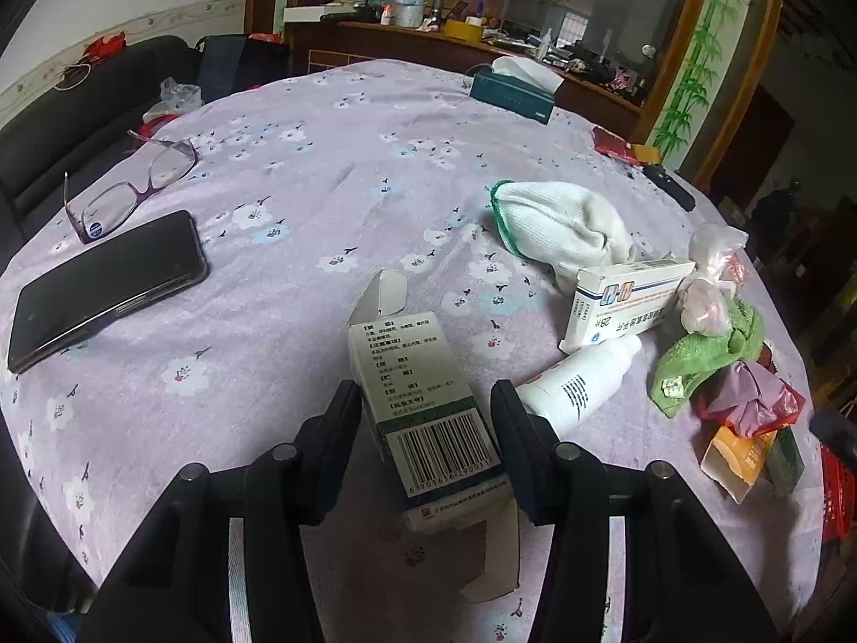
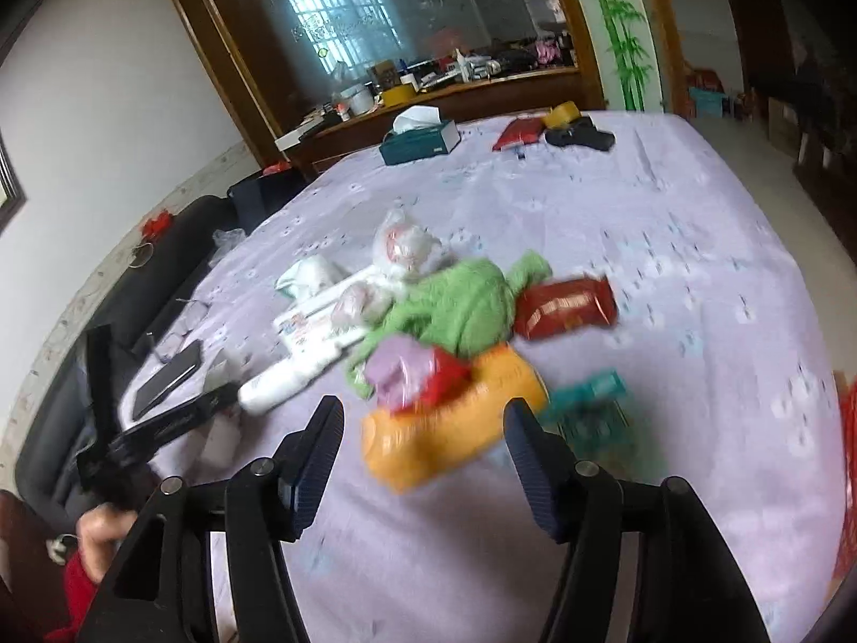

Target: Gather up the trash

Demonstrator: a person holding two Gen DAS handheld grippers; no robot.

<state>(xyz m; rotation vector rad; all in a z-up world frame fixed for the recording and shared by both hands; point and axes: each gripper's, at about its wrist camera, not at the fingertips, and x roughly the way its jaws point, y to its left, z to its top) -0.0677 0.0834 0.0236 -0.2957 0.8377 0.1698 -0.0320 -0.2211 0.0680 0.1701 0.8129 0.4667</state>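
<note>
Glasses (image 1: 131,187) and a phone (image 1: 104,289) are laid side by side on the flowered cloth (image 1: 332,171), with a tissue box (image 1: 511,94) set at its far edge by a cluttered sideboard (image 1: 482,48).

Premises are presenting as a lived-in home: a floral tablecloth (image 1: 332,161) is covering the table, a cluttered wooden sideboard (image 1: 466,48) is standing behind, a dark sofa (image 1: 80,123) alongside.

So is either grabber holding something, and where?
The left gripper grips the opened medicine box across its barcode end. The right gripper holds nothing; its jaws are open above the table.
</note>
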